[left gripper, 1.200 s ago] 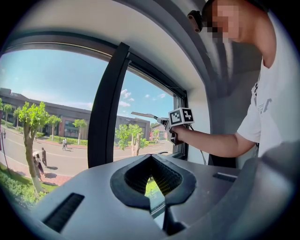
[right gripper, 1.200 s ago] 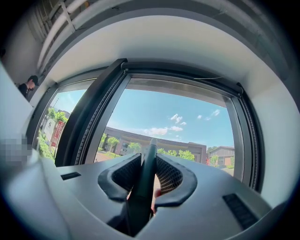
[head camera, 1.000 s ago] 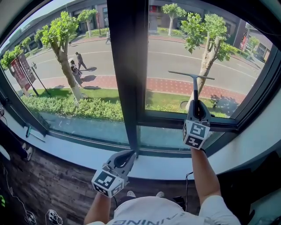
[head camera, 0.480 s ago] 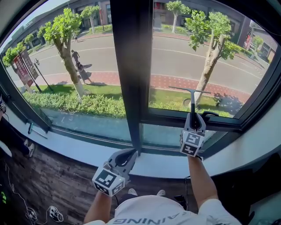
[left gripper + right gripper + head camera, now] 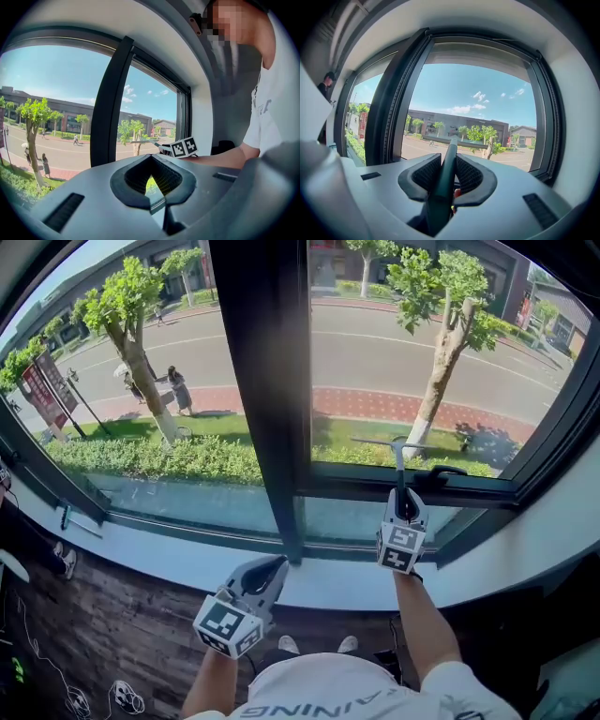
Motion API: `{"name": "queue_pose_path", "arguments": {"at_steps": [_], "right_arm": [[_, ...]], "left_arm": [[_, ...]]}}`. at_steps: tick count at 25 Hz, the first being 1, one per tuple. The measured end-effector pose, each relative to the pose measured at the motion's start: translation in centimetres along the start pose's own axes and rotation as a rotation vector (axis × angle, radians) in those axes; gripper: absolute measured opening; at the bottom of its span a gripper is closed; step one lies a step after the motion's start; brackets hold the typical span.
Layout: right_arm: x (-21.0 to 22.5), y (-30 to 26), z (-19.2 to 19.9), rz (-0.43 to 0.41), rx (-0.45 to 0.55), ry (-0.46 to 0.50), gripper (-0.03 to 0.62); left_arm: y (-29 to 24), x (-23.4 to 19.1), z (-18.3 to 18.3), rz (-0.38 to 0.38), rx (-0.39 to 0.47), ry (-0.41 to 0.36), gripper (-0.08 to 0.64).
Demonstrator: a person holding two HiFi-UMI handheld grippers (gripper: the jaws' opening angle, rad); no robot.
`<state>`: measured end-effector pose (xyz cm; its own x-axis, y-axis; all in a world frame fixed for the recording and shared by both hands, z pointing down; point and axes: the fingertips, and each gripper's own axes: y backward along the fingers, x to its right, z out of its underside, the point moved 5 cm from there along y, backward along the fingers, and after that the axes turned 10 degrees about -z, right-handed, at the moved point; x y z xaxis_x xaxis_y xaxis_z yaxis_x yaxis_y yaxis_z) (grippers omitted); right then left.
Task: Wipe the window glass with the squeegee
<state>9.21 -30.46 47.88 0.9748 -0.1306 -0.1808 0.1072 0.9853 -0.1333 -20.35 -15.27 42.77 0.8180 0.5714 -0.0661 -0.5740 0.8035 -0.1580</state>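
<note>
- Wiping window glass [image 5: 403, 352]: our right gripper [image 5: 402, 502] clamps the squeegee [image 5: 398, 460], blade near bottom.
- Left gripper [image 5: 267, 573] closed, empty.
- Next, we likely restart higher.

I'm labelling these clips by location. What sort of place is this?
Likely an indoor room beside a road: a dark window frame, a white sill, and trees and pedestrians outside.
</note>
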Motion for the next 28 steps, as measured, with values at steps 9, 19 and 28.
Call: {"name": "queue_pose_path", "arguments": {"at_steps": [9, 19, 28], "right_arm": [[-0.5, -0.6, 2.9, -0.013, -0.016, -0.016, 0.098], [-0.9, 1.0, 4.7, -0.06, -0.027, -0.001, 0.098], [0.7, 10.9, -0.1, -0.16, 0.178, -0.018, 0.098]], "left_arm": [[-0.3, 0.0, 0.6, -0.007, -0.025, 0.003, 0.017], [-0.2, 0.6, 0.9, -0.032, -0.045, 0.004, 0.017], [-0.3, 1.6, 0.8, -0.147, 0.01, 0.026, 0.016]]}}
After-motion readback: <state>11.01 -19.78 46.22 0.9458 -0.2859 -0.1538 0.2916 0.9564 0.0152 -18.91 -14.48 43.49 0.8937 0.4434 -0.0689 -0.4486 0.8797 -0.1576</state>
